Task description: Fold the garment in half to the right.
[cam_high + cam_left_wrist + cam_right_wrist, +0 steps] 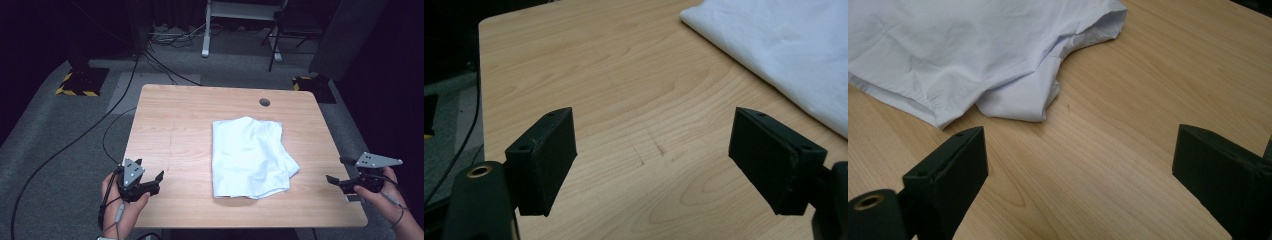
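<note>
While nothing was held between its jaws, the left hand-held gripper (150, 181) was seen spread wide over bare wood at the near left corner of the counter (170, 130), well apart from the white cloth (250, 157). In the left gripper view, both black pads (546, 160) were shown clear of the counter's surface, with only wood grain between them, and the cloth's edge (784, 45) was seen up and to the right of them. The right hand-held gripper (340, 172) was found at the counter's near right edge, to the right of the cloth and likewise apart from it, its jaws also set wide with nothing gripped. In the right gripper view, a rumpled corner of the cloth (1018, 102) was seen just beyond the left pad (950, 172), untouched. The cloth itself was laid roughly folded at the middle of the counter, with a round hole (264, 102) in the wood behind it.
</note>
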### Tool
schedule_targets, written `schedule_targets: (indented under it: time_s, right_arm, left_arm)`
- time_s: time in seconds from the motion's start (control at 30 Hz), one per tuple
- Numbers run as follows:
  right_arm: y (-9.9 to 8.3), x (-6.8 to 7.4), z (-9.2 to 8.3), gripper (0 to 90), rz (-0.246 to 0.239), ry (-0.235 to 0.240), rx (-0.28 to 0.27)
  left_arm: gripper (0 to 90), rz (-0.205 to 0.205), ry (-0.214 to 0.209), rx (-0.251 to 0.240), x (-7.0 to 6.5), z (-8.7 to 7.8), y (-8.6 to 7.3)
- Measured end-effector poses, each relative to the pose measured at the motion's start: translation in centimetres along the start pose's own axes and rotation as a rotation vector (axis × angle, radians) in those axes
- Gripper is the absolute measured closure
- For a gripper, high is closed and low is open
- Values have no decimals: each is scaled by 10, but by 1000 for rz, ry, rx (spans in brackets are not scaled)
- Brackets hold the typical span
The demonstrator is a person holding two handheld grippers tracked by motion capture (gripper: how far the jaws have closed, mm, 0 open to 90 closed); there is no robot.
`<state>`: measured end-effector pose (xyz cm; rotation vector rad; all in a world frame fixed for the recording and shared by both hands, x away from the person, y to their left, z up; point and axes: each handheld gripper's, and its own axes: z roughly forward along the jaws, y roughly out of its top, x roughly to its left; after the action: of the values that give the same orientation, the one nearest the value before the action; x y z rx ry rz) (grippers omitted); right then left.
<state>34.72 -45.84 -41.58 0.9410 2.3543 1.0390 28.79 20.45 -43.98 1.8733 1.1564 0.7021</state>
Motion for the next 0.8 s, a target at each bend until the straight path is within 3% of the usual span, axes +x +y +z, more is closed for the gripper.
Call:
schedule_targets:
  time_s: [0.57,0.8]
  right_arm:
    - [-42,-4,24,75,48,10,69]
    - [-58,0,36,75,58,26,106]
  left_arm:
    - [188,-38,15,104,15,15,-42]
    - [182,-32,17,156,17,21,-56]
